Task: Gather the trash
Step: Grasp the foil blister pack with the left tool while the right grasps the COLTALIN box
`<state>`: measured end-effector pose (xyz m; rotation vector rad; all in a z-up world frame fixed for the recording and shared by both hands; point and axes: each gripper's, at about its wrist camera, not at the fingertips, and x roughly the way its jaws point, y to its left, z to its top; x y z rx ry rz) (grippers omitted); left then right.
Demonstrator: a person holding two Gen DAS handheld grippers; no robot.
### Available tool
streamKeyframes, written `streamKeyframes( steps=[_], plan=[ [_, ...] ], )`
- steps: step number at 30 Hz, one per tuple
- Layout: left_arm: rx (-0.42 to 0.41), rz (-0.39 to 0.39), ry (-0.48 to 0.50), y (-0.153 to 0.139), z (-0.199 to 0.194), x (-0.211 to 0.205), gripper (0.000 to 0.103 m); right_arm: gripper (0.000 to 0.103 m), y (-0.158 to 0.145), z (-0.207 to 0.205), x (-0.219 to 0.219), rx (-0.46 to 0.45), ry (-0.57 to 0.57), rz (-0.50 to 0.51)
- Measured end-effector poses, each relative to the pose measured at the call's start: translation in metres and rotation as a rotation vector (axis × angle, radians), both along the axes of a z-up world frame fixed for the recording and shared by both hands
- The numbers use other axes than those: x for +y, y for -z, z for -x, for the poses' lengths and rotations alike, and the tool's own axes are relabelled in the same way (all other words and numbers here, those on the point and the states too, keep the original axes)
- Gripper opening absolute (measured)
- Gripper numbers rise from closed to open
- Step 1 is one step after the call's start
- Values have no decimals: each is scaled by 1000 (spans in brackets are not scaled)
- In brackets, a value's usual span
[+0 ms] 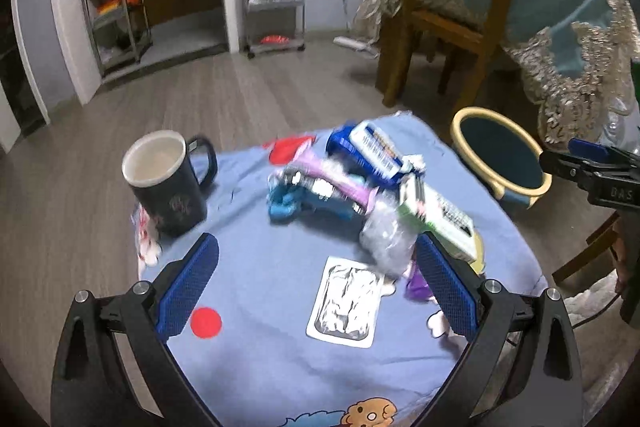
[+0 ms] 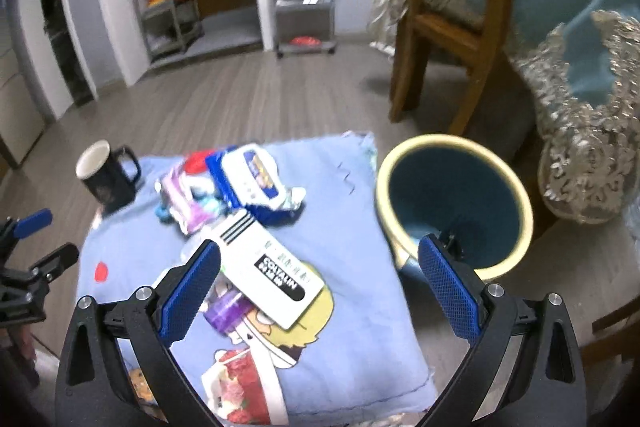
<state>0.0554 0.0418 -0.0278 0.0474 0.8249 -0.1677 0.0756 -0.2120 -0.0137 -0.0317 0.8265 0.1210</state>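
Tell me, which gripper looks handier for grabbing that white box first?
Probably the right gripper: its open fingers already frame the white box, with the bin beside it. The left gripper frames a foil packet.

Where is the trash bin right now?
The blue bin with the yellow rim stands on the floor just off the right edge of the blue cloth, in front of the wooden chair, beyond the open right gripper.

dim indoor light | motion blur | fisheye-bent, dark corners
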Motion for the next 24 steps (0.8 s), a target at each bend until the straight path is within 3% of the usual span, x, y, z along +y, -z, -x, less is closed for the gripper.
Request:
streamKeyframes(
  steps=[3,9,14,19,24],
  plan=[
    [47,-5,6,22,-4,-1,97,98,14,-8,8,28,-5,19],
    [132,-104,100,69,-12,-25,97,98,39,-27,12,94,-14,-9],
    [194,-91,151,98,-20,-37,97,98,64,-38,18,170,-50,-13],
    [259,-79,139,125,-30,-38,97,98,86,-48,28,230,-104,40],
    [302,-53,115,139,-37,-34,97,98,99,-56,29,277,-133,0]
  ],
)
